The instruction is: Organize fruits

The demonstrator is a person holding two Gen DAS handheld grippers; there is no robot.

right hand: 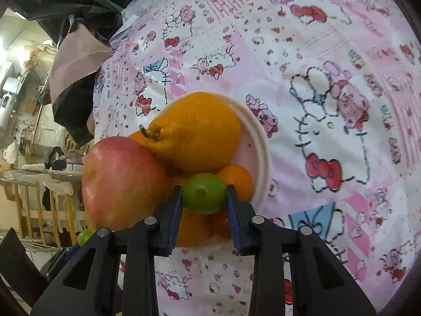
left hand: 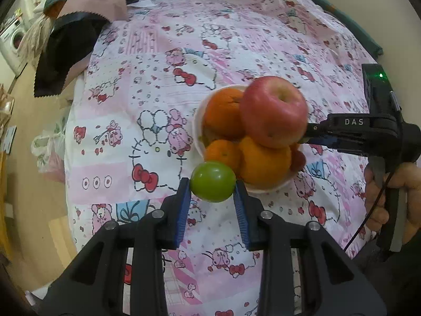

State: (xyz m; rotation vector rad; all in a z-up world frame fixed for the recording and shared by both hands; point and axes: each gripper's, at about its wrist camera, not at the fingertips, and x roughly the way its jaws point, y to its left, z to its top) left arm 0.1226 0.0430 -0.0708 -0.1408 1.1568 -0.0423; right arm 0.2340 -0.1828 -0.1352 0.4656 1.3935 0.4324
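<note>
A white bowl (left hand: 198, 134) on the pink cartoon-print cloth (left hand: 147, 84) is heaped with oranges (left hand: 263, 163), and a red apple (left hand: 273, 110) rests on top. My left gripper (left hand: 212, 187) is shut on a small green fruit (left hand: 212, 181) just in front of the bowl's near rim. My right gripper (right hand: 204, 197) is shut on a second green fruit (right hand: 204, 193) right above the fruit pile, between the apple (right hand: 123, 181) and a small orange (right hand: 238, 180). A large stemmed orange (right hand: 194, 131) lies behind it. From the left wrist view the right gripper (left hand: 309, 134) reaches in behind the apple.
A person's hand (left hand: 381, 197) grips the right tool's handle. Black and pink cloths (left hand: 65, 52) hang over the far left edge of the cloth. Beyond that edge are a plastic bag (left hand: 50, 150) on the floor and a wooden rack (right hand: 39, 210).
</note>
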